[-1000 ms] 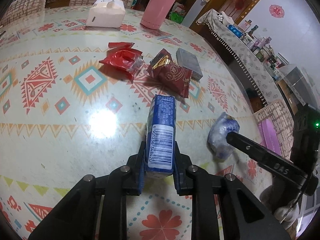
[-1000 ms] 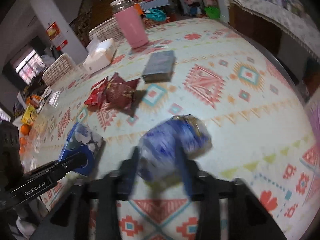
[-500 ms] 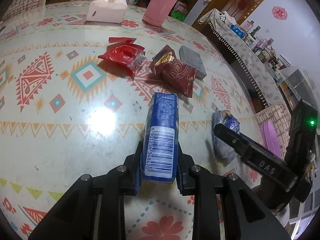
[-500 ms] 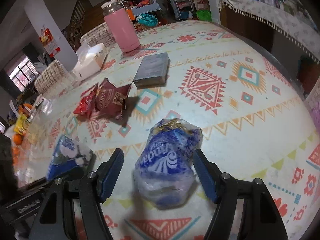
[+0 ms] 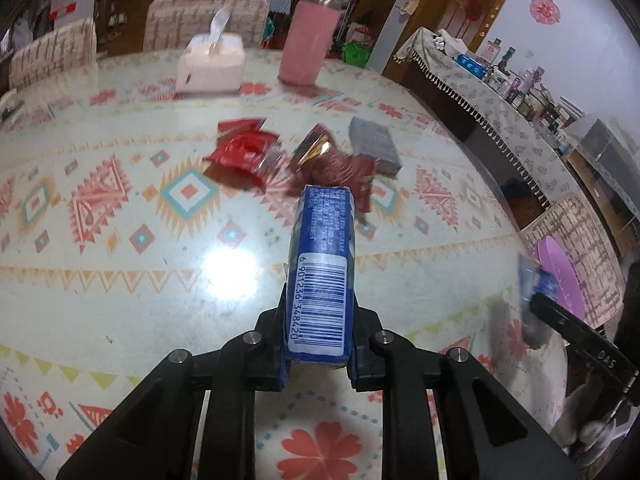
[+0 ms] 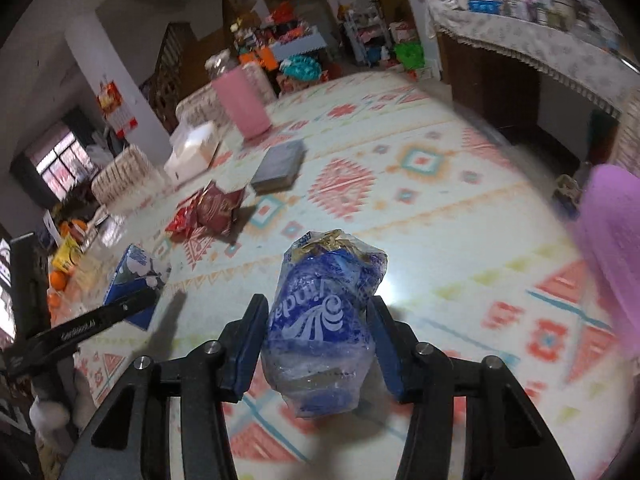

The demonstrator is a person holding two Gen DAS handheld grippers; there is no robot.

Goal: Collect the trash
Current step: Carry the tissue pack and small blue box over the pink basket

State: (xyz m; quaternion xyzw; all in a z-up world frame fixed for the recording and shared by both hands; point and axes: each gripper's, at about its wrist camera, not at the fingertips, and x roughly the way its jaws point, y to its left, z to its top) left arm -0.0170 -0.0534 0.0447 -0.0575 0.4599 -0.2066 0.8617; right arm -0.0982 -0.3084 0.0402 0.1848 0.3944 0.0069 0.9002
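The left gripper (image 5: pixel 320 344) is clamped on a blue carton (image 5: pixel 322 276), barcode side up, its pads pressed on both long sides; the carton juts forward over the table (image 5: pixel 120 280) and seems lifted off it. The right gripper (image 6: pixel 316 344) is closing around a crumpled blue bag (image 6: pixel 324 320); the left pad touches the bag, while the right pad seems just at its side, contact unclear. The bag stands between the jaws, apart from the other litter.

Farther out in the left view lie a red wrapper (image 5: pixel 242 150) and, just right of it, a dark red wrapper (image 5: pixel 340 168), the latter touching a grey block (image 5: pixel 374 146). Beyond them, well apart, stand a tissue box (image 5: pixel 210 66) and a pink flask (image 5: pixel 306 46) near the far edge.

Open tabletop stretches left of the carton, bare apart from a light glare. To the right, the table's curved edge runs close by the right gripper, with a purple stool (image 6: pixel 612 248) just past it. In the right view the tabletop right of the bag is free up to that edge. The near edge is hidden under the grippers.
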